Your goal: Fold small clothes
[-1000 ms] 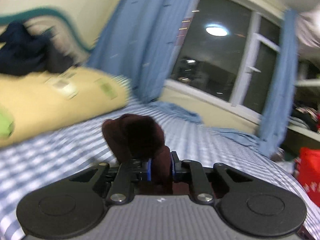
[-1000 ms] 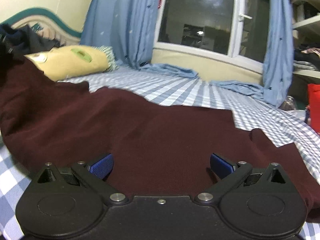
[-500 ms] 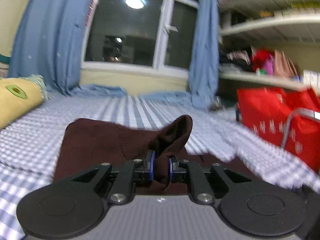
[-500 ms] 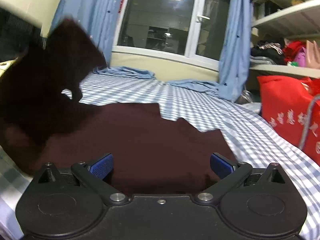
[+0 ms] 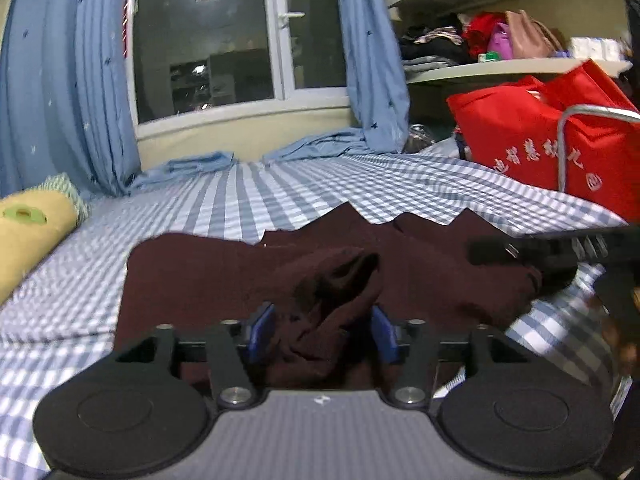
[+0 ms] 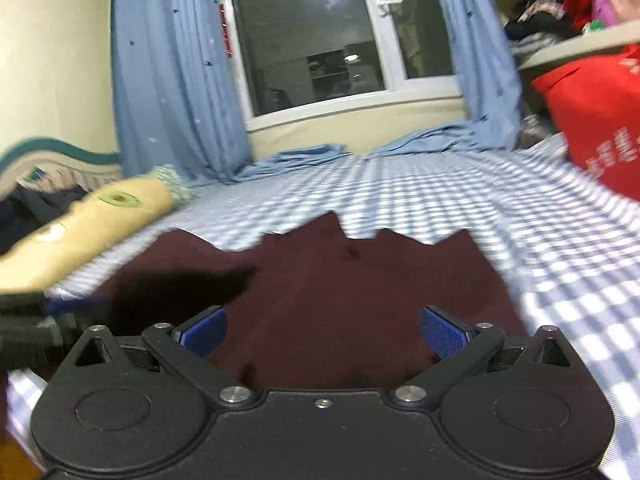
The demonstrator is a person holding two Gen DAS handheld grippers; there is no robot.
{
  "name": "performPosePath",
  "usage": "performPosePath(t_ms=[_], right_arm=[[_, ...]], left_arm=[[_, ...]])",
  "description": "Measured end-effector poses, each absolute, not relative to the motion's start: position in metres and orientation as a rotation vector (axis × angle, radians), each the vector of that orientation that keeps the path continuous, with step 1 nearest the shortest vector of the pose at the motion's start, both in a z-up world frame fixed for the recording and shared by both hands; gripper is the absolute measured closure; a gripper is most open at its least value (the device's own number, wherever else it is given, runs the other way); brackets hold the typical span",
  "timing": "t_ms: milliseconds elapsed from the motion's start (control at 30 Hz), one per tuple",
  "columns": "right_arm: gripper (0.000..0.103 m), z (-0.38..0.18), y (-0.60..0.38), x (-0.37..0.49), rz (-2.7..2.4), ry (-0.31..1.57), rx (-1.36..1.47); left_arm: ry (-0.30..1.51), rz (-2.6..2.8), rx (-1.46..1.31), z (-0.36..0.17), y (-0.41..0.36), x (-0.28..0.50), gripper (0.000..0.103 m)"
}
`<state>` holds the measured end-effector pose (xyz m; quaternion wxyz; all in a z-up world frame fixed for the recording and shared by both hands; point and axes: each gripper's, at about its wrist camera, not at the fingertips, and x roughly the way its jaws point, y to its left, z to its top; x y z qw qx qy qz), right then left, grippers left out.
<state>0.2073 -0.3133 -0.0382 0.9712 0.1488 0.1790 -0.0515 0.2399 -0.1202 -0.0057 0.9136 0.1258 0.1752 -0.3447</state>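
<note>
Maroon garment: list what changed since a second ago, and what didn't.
The left tool carried a bunched corner of the maroon garment across onto the rest of it, and its jaws have just been opening, with the bunch loose between them. The right tool stayed open and empty. The garment stays on the checked sheet.

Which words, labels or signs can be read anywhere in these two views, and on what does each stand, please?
Red bag: a row of white characters along its side, too blurred and distorted to read with confidence.
Red strip at the window edge: any marks too small to read.
Nothing else bears legible text.
</note>
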Motion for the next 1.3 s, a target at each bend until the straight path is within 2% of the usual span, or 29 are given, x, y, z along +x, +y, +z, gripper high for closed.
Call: performPosePath(t_ms=[33, 100, 167, 533, 600, 667, 767, 833, 900, 933, 1000, 1300], right_arm=[[0.0, -0.036, -0.315, 0.215, -0.059, 0.37, 0.334], [0.0, -0.033, -0.319, 0.232, 0.007, 0.398, 0.4], [0.0, -0.033, -0.32, 0.249, 0.071, 0.432, 0.451], [0.008, -0.021, -0.291, 0.347, 0.172, 0.567, 0.518], [0.01, -0.027, -0.285, 0.359, 0.162, 0.603, 0.513], [0.022, -0.031, -0.279, 0.368, 0.138, 0.615, 0.499], [0.048, -0.038, -0.279, 0.368, 0.119, 0.608, 0.529], [0.077, -0.038, -0.281, 0.369, 0.098, 0.59, 0.538], [0.086, -0.038, -0.283, 0.368, 0.101, 0.56, 0.536], [0.09, -0.036, -0.284, 0.367, 0.104, 0.543, 0.536], [0.092, -0.032, -0.284, 0.364, 0.105, 0.507, 0.53], [0.097, 0.006, -0.305, 0.339, 0.081, 0.347, 0.444]], left_arm=[[0.349, -0.709, 0.278, -0.003, -0.119, 0.236, 0.04], [0.331, -0.701, 0.301, -0.001, -0.116, 0.229, 0.029], [0.336, -0.693, 0.311, 0.001, -0.108, 0.222, 0.025], [0.437, -0.618, 0.403, -0.009, -0.092, 0.234, 0.024], [0.469, -0.618, 0.352, -0.008, -0.087, 0.242, 0.034], [0.489, -0.626, 0.323, -0.007, -0.084, 0.248, 0.042], [0.487, -0.626, 0.312, -0.007, -0.08, 0.251, 0.058], [0.487, -0.624, 0.289, -0.006, -0.078, 0.252, 0.068], [0.489, -0.615, 0.263, -0.006, -0.077, 0.252, 0.084], [0.484, -0.607, 0.256, -0.004, -0.077, 0.252, 0.086], [0.475, -0.601, 0.245, 0.001, -0.08, 0.253, 0.092], [0.387, -0.63, 0.253, 0.026, -0.109, 0.235, 0.095]])
